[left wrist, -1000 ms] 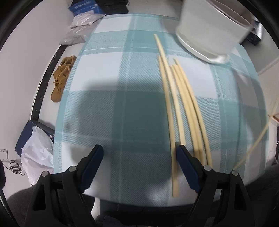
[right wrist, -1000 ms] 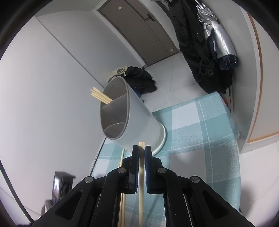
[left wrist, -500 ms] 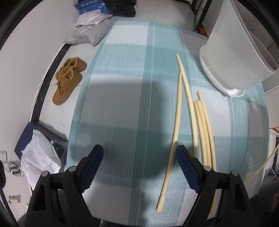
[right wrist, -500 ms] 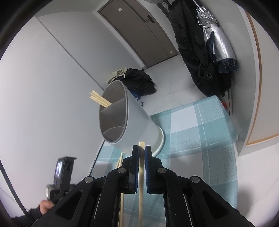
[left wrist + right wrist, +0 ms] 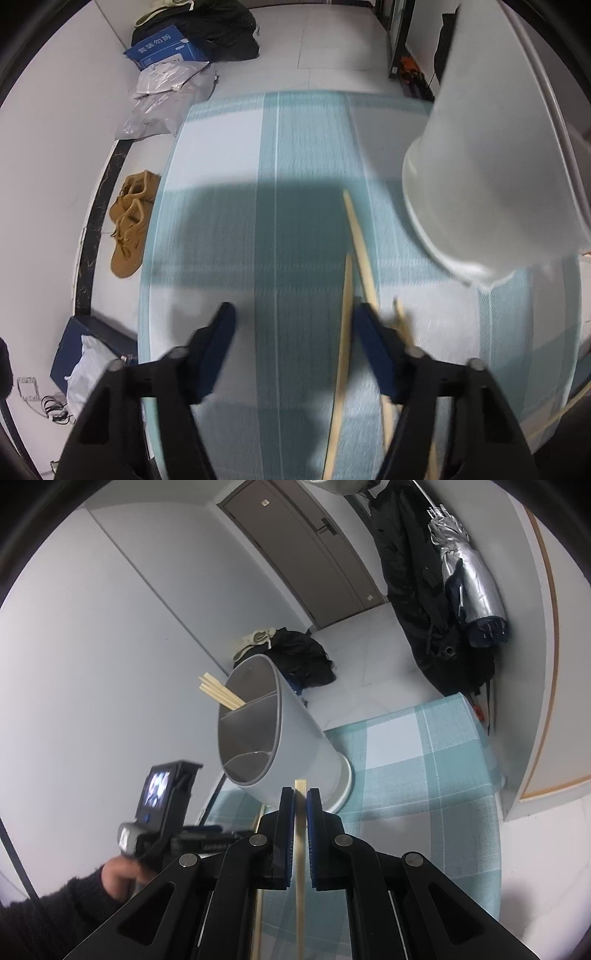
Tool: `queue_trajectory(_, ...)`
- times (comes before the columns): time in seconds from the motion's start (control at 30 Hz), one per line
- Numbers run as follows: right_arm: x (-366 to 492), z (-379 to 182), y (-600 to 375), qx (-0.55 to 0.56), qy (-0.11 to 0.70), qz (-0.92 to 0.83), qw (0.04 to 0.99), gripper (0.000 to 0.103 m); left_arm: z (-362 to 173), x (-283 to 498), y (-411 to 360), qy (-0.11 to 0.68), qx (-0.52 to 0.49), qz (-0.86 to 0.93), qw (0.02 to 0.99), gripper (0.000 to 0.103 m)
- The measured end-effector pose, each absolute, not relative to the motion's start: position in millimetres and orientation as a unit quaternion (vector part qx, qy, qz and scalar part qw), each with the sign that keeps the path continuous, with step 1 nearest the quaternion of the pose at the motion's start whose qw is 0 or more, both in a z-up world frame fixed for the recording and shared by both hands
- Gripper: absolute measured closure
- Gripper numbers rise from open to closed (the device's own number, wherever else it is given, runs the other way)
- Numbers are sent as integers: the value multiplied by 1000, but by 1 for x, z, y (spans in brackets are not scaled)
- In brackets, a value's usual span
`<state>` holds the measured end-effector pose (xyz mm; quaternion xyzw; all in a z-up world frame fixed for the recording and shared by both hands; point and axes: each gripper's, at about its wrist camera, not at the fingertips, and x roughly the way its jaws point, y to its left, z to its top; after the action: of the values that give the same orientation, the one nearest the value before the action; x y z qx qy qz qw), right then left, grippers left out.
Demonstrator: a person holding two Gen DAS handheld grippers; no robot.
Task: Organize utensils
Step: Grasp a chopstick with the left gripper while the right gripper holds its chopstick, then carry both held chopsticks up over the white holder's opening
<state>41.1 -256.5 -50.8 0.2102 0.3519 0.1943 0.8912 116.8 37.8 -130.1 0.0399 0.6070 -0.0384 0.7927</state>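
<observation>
My right gripper (image 5: 301, 797) is shut on a single wooden chopstick (image 5: 300, 849), held upright in front of the grey divided utensil holder (image 5: 273, 738). Several chopsticks (image 5: 219, 694) stand in the holder's far compartment. In the left wrist view my left gripper (image 5: 293, 325) is open just above the teal checked tablecloth (image 5: 295, 166). One loose chopstick (image 5: 345, 314) lies between its fingers near the right finger (image 5: 373, 350), and others (image 5: 360, 243) run beside and under that finger. The holder's base (image 5: 480, 177) is at the upper right.
The table's left edge drops to the floor, where brown shoes (image 5: 131, 221), plastic bags (image 5: 166, 103) and a blue box (image 5: 166, 46) lie. In the right wrist view the left hand-held gripper (image 5: 159, 812) is at the left, and coats and an umbrella (image 5: 465, 576) hang at the far right.
My left gripper has moved forward and down over the loose chopsticks, and its jaws have narrowed. My right gripper still holds its chopstick and has shifted slightly; the left gripper has come further into its view.
</observation>
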Motion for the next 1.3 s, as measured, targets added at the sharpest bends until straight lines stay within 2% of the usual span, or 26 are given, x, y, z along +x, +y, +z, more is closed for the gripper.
queue_trajectory(0.07,43,-52,-256,211,354,193,891,97,-130,121,38,604,30,-49,795,63)
queue_trajectory(0.23,48,-53,-253,205,357,193,891,97,-130,123,30,591,27,-52,804,68)
queue_trajectory(0.37,49,-54,-252,205,358,190,891,97,-128,126,28,588,12,-48,807,96)
queue_trajectory(0.43,50,-54,-251,203,358,189,892,97,-127,124,26,588,8,-40,808,102)
queue_trajectory(0.67,47,-51,-246,193,351,190,896,97,-115,123,31,573,-20,-37,818,103)
queue_trajectory(0.87,37,-42,-238,177,332,197,905,97,-76,109,36,543,-38,-47,838,103)
queue_trajectory(1.07,24,-31,-223,142,310,208,917,97,-22,77,30,481,-55,-86,871,103)
queue_trajectory(1.3,4,-19,-201,99,279,223,929,98,4,44,20,446,-44,-118,886,103)
